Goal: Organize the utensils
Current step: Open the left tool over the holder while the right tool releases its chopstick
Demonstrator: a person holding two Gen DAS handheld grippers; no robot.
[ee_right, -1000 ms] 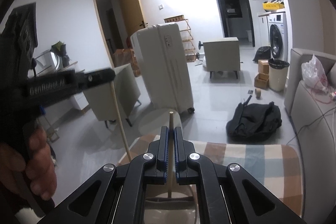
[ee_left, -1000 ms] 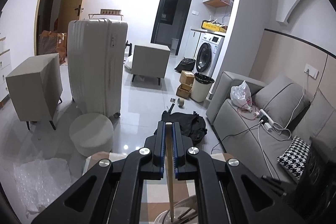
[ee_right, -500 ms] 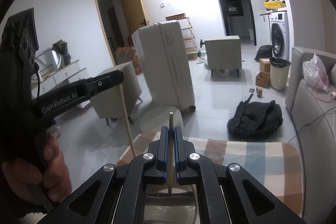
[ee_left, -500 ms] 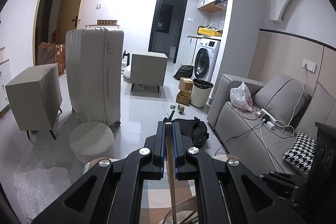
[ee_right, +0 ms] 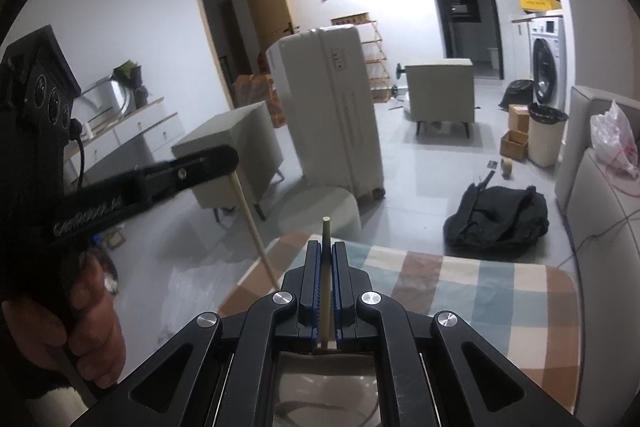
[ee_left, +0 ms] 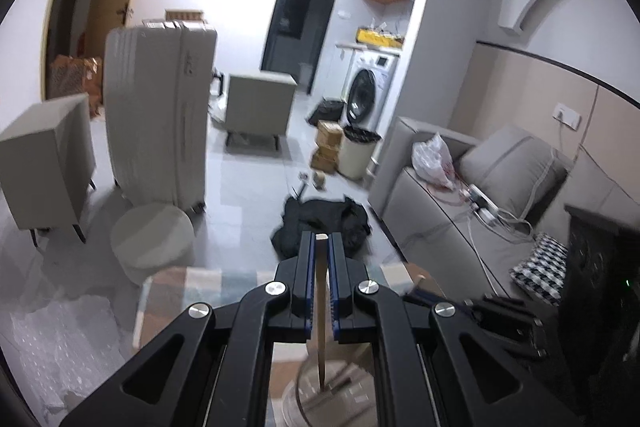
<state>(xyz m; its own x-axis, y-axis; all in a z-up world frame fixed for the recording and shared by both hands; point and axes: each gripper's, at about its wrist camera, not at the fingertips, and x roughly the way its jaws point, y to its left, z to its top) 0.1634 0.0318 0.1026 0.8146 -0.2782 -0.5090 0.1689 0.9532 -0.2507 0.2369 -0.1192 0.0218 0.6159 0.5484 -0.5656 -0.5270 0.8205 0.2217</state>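
My left gripper (ee_left: 321, 241) is shut on a wooden chopstick (ee_left: 321, 311) that hangs down into a pale round holder (ee_left: 304, 395) with other sticks in it. The left gripper also shows at the left of the right wrist view (ee_right: 208, 165), its chopstick (ee_right: 256, 227) slanting down. My right gripper (ee_right: 327, 251) is shut on a second pale chopstick (ee_right: 326, 279), held upright above a pale container (ee_right: 324, 387) seen between its arms. Both are above a table with a checked cloth (ee_right: 480, 291).
A white suitcase (ee_left: 156, 115), a round stool (ee_left: 152, 239) and a grey cabinet (ee_left: 44, 163) stand on the floor beyond the table. A black bag (ee_left: 320, 223) lies near the grey sofa (ee_left: 460, 227). Bubble wrap (ee_left: 52, 343) lies at lower left.
The left gripper has tilted and shifted with its chopstick, so its view has swung and blurred. The right gripper stays shut on its chopstick and has barely moved.
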